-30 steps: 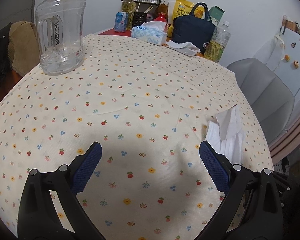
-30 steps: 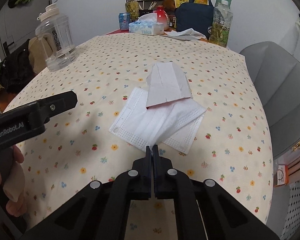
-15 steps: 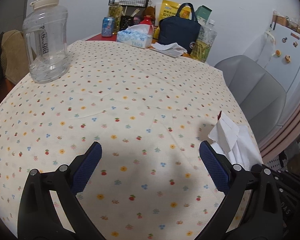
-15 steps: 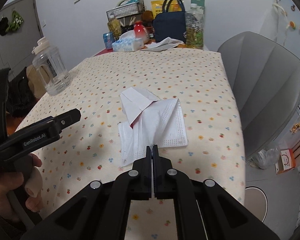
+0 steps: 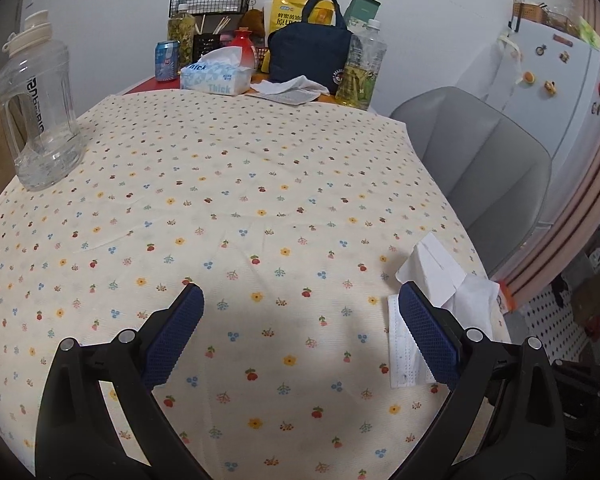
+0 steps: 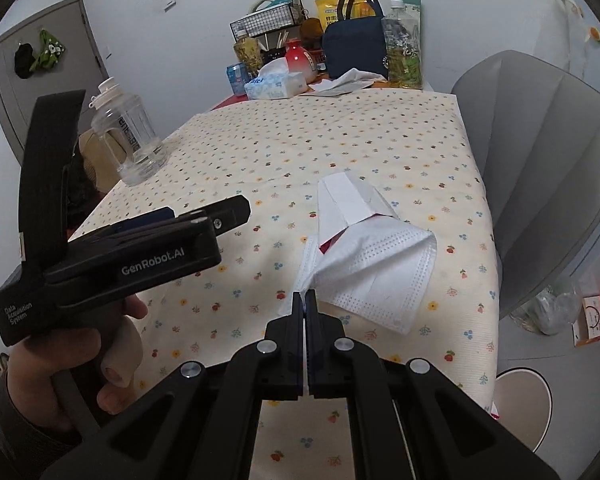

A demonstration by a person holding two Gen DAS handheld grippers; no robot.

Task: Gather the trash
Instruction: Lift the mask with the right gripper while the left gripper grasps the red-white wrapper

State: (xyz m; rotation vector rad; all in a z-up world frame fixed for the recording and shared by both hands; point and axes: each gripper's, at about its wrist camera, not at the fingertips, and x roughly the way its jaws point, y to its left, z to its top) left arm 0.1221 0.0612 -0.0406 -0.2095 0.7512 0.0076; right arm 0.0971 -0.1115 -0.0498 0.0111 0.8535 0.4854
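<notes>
On tablecloth [image 5: 260, 168]: clear jug [image 5: 40, 120] (near-empty); left tongs [image 5: 300, 332] released, right tongs [image 6: 305, 300] clenched on face mask [image 6: 380, 276].

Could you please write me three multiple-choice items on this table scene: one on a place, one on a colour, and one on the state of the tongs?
1. Where does the clear water jug stand?
A. on the flowered tablecloth, near its left edge in the left wrist view
B. on the grey chair
C. on the floor

2. What colour is the zip bag at the far end of the table?
A. red
B. dark blue
C. white

3. How do the right tongs stand?
A. wide open over the jug
B. shut on the face mask
C. open and bare

Answers:
1 A: the jug's base rests on the cloth near that edge.
2 B: its fabric and handles are dark blue.
3 B: the right wrist view shows the two fingers pressed together with a corner of the white mask pinched between them and pulled up off the cloth.
</notes>
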